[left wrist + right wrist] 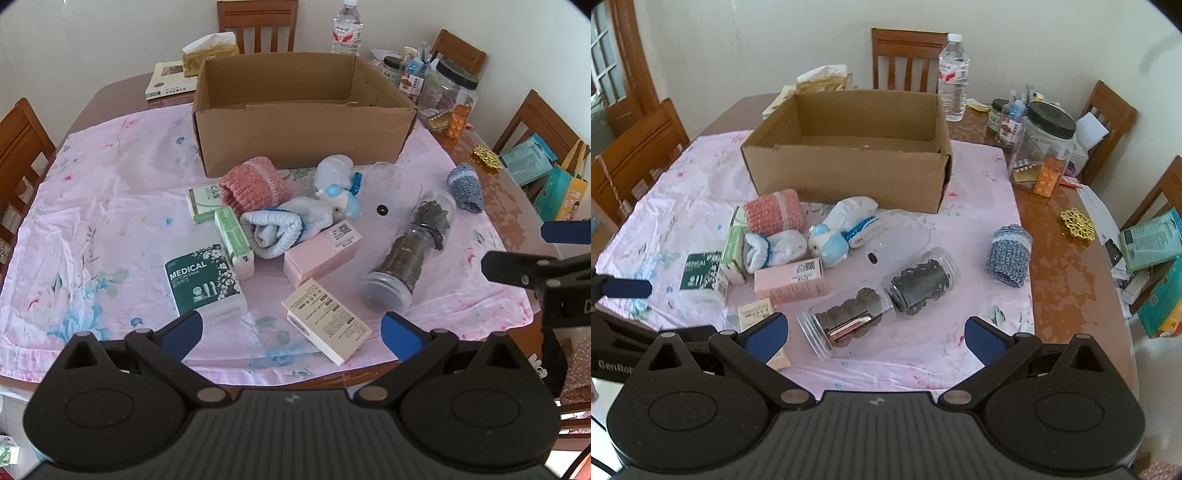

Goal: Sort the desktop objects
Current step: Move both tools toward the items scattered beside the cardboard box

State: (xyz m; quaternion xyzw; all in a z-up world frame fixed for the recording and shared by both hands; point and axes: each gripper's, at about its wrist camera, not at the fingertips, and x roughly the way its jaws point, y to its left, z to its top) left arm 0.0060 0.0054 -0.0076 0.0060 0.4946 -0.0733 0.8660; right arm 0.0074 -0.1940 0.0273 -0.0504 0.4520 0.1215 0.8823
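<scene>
A wooden table (1067, 266) stood in a pale-walled room with four wooden chairs around it, and a pink floral cloth (92, 229) covered most of its top. The open cardboard box (295, 122) sat empty at the far middle of the cloth and served as the landmark. Left of and nearer than the box lay three green-and-white packs, including the medical swab pack (205, 284). In front of the box lay two pink cartons (321, 254), a beige carton (327, 325), a pink knitted roll (255, 184), two white socks (277, 230) and a small blue toy (341, 201). Right of these lay two filled clear jars (879, 299) end to end and one clear cup. A blue knitted roll (1008, 254) lay right of the box. The left gripper (291, 328) and right gripper (875, 334) hovered near the table's front edge, fingers spread apart and holding nothing.
</scene>
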